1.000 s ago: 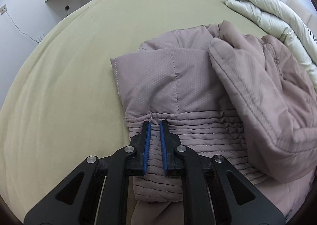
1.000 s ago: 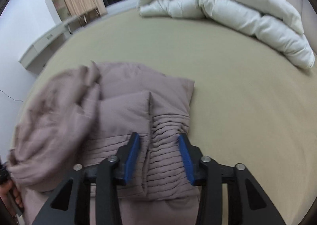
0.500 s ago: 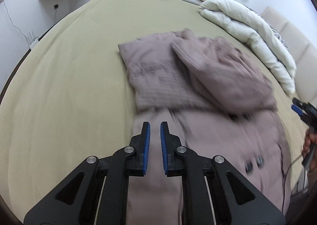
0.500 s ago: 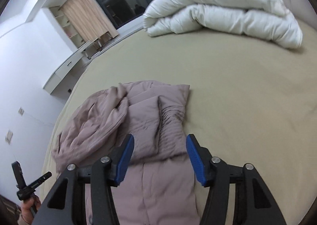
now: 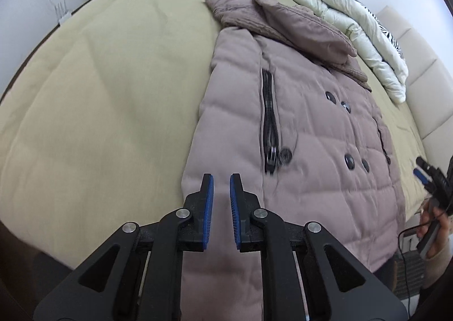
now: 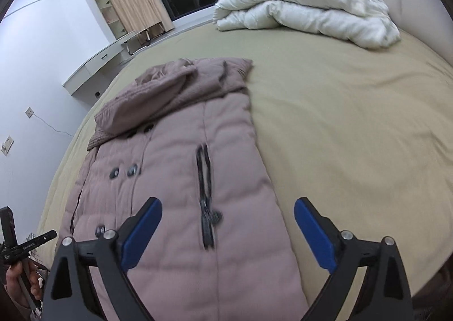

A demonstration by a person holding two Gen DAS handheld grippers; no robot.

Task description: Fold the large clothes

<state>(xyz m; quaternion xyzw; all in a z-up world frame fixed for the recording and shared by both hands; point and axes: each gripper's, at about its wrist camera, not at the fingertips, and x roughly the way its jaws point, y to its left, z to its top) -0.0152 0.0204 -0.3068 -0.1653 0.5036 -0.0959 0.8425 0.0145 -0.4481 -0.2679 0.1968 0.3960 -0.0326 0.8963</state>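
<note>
A long mauve padded coat (image 5: 305, 128) lies front up on the olive bed (image 5: 99, 94), with dark buttons and a black zip; its sleeves and hood are folded across the far end. My left gripper (image 5: 221, 179) hovers over the coat's near hem, jaws a narrow gap apart with nothing between them. In the right wrist view the coat (image 6: 181, 179) runs away from me, and my right gripper (image 6: 228, 205) is wide open and empty above its near hem. The right gripper also shows at the right edge of the left wrist view (image 5: 424, 174).
A rolled white duvet (image 6: 305, 12) lies at the bed's far end by the padded headboard (image 5: 424, 89). A white desk (image 6: 96, 63), curtains and a dark window stand beyond. Bed edges drop off near both grippers.
Both grippers pulled back from the folded top of the coat toward its hem, so the whole coat now shows. The right gripper opened wider; the left kept its narrow gap.
</note>
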